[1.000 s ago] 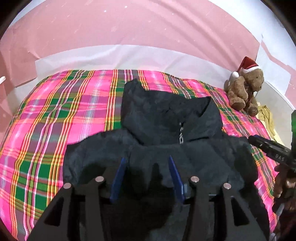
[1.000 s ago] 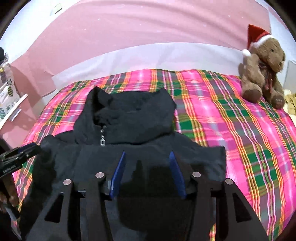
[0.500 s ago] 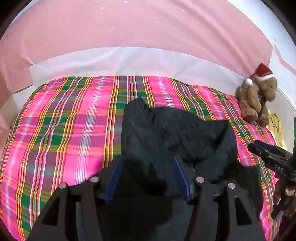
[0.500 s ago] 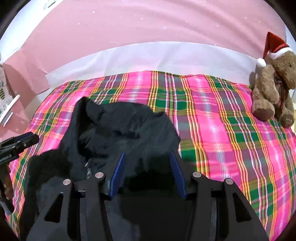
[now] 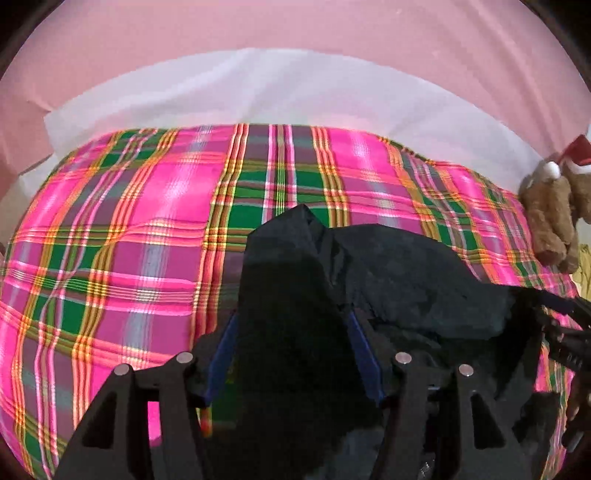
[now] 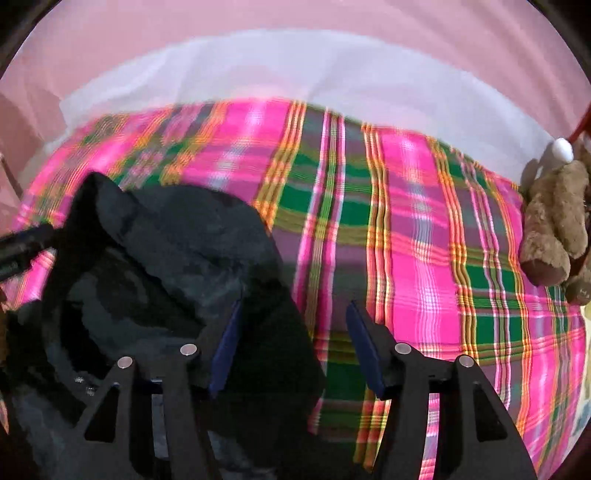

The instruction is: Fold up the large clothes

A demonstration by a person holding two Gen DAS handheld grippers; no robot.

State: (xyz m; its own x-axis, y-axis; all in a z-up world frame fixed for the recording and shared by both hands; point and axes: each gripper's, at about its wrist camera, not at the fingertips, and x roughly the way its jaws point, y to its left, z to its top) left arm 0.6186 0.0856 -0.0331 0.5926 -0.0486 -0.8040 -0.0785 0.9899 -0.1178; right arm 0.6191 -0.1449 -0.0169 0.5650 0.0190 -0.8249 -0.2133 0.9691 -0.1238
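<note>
- A black hooded jacket [image 5: 388, 280] lies bunched on a bed covered with a pink, green and orange plaid blanket [image 5: 122, 236].
- In the left wrist view, the left gripper [image 5: 291, 350] has its blue-padded fingers [image 5: 221, 354] spread apart, with a raised fold of the black fabric filling the gap between them; whether the pads actually press on the cloth cannot be told.
- The jacket's hood rises to a peak just beyond the left gripper, and the rest of the garment spreads to the right toward the other tool.
- The right gripper [image 6: 293, 343] also has its blue fingers [image 6: 364, 350] set wide apart. The jacket [image 6: 177, 251] covers its left finger and part of the gap, while bare blanket [image 6: 424, 240] shows beside the right finger; a grip on the cloth cannot be confirmed.
- In the right wrist view the jacket sits at the left, heaped over itself.
- A brown teddy bear [image 6: 554, 221] in a red Santa hat sits at the far right edge of the bed, well apart from the jacket.
- A white sheet [image 5: 277, 92] runs along the head of the bed, below a pink wall [image 5: 295, 29].
</note>
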